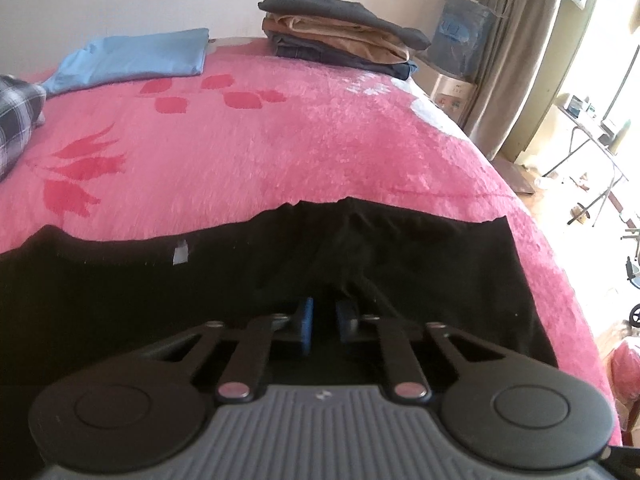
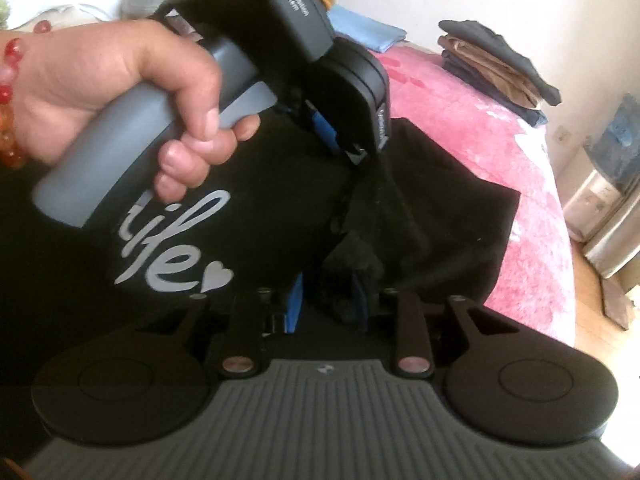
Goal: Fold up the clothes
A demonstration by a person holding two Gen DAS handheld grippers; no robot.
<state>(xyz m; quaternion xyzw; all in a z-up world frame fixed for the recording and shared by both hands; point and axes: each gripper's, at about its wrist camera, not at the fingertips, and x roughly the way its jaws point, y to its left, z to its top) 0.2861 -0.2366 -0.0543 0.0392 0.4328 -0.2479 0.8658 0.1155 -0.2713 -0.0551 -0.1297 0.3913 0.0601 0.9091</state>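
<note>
A black T-shirt (image 1: 400, 264) with grey "life" lettering (image 2: 172, 248) lies on the pink blanket, nearest me. My left gripper (image 1: 324, 316) is shut on a bunched fold of the shirt; it also shows in the right wrist view (image 2: 348, 140), held by a hand and pinching the fabric from above. My right gripper (image 2: 326, 304) is shut on a dark clump of the same shirt, just below the left one.
The pink flowered blanket (image 1: 280, 132) covers the bed. A folded blue garment (image 1: 136, 56) and a stack of folded dark and tan clothes (image 1: 344, 32) lie at the far edge. A plaid cloth (image 1: 16, 120) is at the left. A water dispenser (image 1: 456, 56) and curtain stand at the right.
</note>
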